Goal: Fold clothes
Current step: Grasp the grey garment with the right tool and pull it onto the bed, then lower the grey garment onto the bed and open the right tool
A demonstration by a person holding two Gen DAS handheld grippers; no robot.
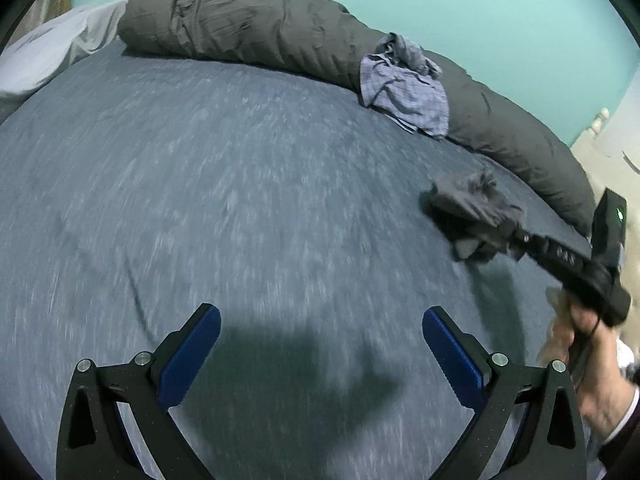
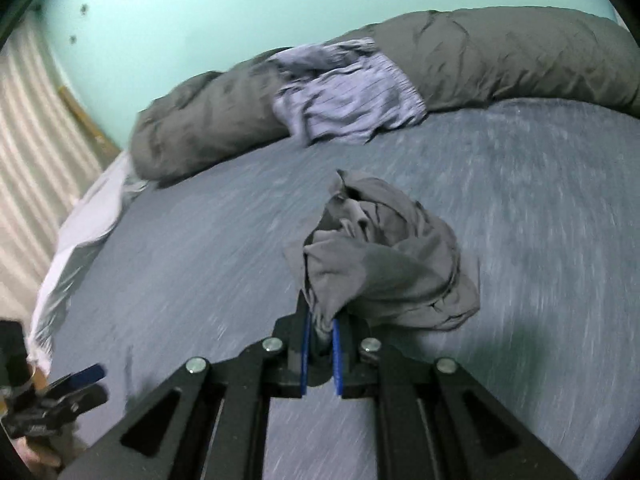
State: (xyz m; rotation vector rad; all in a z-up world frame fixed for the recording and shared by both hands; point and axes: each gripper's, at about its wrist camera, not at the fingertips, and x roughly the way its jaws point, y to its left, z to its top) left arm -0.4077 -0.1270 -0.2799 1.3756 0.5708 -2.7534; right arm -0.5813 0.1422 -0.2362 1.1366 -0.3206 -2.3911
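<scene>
A crumpled grey garment (image 2: 384,260) hangs bunched from my right gripper (image 2: 320,326), which is shut on one edge of it just above the blue-grey bed sheet (image 2: 200,240). The left wrist view shows the same grey garment (image 1: 472,208) at the right, with the right gripper (image 1: 504,236) gripping it and a hand (image 1: 576,332) behind. My left gripper (image 1: 320,320) is open over bare sheet (image 1: 200,200), nothing between its blue pads (image 1: 192,360). A pale checked garment (image 1: 404,88) lies rumpled against the duvet, also visible as the checked garment (image 2: 344,96) in the right wrist view.
A rolled dark grey duvet (image 1: 240,20) runs along the far side of the bed, below a teal wall (image 1: 480,8). A white pillow (image 1: 52,52) sits at the far left. The left gripper (image 2: 76,388) shows at the lower left of the right wrist view.
</scene>
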